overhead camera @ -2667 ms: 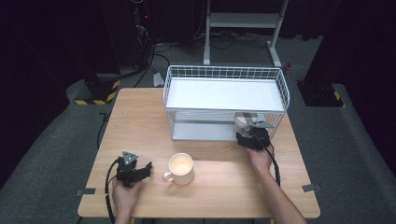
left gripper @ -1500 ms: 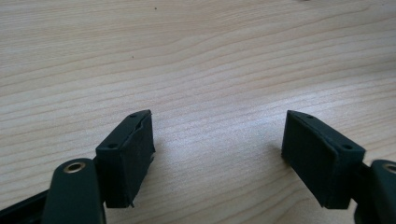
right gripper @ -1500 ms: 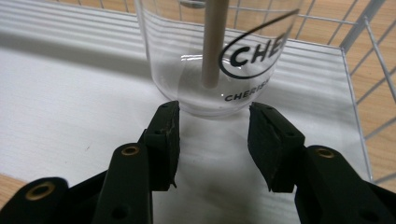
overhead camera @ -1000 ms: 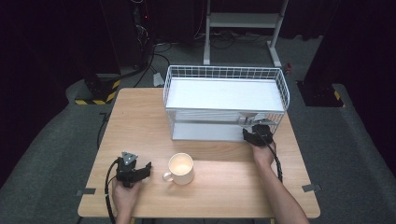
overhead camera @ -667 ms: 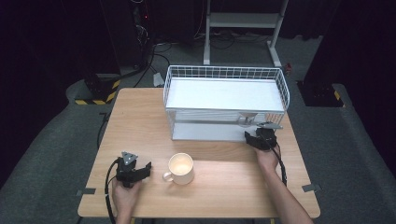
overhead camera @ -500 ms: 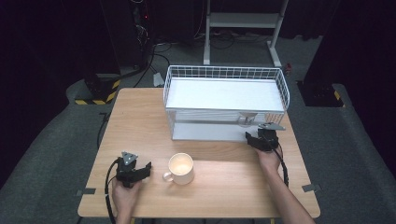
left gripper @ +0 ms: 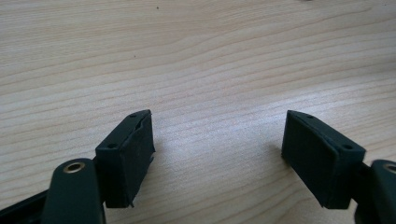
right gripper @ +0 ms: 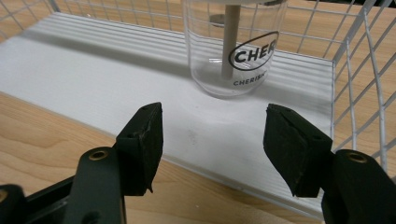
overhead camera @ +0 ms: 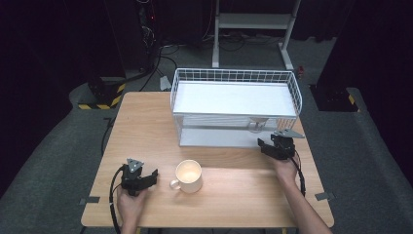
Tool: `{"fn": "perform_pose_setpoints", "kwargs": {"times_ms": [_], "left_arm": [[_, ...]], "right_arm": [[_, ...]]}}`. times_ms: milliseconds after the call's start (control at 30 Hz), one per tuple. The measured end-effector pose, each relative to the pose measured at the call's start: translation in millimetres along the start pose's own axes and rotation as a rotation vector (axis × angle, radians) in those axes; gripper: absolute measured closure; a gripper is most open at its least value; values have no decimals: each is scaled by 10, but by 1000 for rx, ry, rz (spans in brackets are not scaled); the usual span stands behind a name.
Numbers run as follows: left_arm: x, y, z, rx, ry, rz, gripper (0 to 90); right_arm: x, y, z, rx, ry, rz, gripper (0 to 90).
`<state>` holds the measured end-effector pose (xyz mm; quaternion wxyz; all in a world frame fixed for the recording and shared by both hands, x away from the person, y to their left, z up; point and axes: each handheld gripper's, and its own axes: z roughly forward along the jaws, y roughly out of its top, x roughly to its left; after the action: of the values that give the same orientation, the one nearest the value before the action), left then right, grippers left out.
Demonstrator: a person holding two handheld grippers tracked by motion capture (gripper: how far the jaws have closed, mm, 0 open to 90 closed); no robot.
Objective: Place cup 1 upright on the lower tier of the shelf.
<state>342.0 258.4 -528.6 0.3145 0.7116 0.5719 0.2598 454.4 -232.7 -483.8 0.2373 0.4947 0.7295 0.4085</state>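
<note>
Glass (right gripper: 233,44) stands upright on the lower shelf (right gripper: 93,70) of the white wire rack (overhead camera: 236,80), near its right end and close to the side mesh, with a thin post rising behind or inside it; which of the two I cannot tell. It sits a little way in from the shelf's front edge, so it is steady there and unlikely to tip off. The right gripper (right gripper: 212,140) hangs just in front of that edge, pointing at the glass, and its jaws have just been opening; they stand apart with nothing between them, well clear of the glass wall. That looks to me like a release: the glass is set down and the hand is free to leave. The left gripper (left gripper: 217,154) rests low over the bare table (overhead camera: 146,126) at the front left, jaws apart and empty, seemingly parked out of the way. Beside it stands a cream mug (overhead camera: 189,175), handle toward the left hand (overhead camera: 130,204), within easy reach, and it may well be the thing to shelve next.
</note>
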Motion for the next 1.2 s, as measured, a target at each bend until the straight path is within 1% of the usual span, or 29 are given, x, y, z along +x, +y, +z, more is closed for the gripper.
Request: {"fn": "perform_pose_setpoints", "kwargs": {"times_ms": [33,167,300,333,433,500,567,667,733,833,967,1100,1200], "left_arm": [[-1,-1,1,-2,1,-1,252],[0,0,1,-1,0,-1,252],[-1,0,1,-1,1,-1,252],[-1,0,1,-1,1,-2,252],[-1,-1,1,-2,1,-1,252],[-1,-1,1,-2,1,-1,252],[-1,-1,1,-2,1,-2,252],[-1,-1,1,-2,1,-2,252],[-1,0,1,-1,1,-2,252],[-1,-1,1,-2,1,-2,252],[0,0,1,-2,1,-2,252],[-1,0,1,-2,1,-2,252],[-1,-1,1,-2,1,-2,251]], "right_arm": [[6,-1,-18,1,4,6,383],[17,-25,-74,-16,9,1,383],[-7,-74,-136,-16,17,21,387],[-17,-79,-149,-21,20,18,387],[-26,-85,-219,-25,28,36,387],[-35,-77,-256,-37,28,25,387],[-40,-73,-287,-44,31,25,387],[-37,-73,-314,-37,31,21,387],[-28,-85,-339,-49,35,25,388],[-20,-109,-365,-55,40,17,388],[-27,-139,-408,-58,50,26,386],[-46,-174,-466,-72,43,25,378],[-62,-198,-489,-67,48,29,373]]}}
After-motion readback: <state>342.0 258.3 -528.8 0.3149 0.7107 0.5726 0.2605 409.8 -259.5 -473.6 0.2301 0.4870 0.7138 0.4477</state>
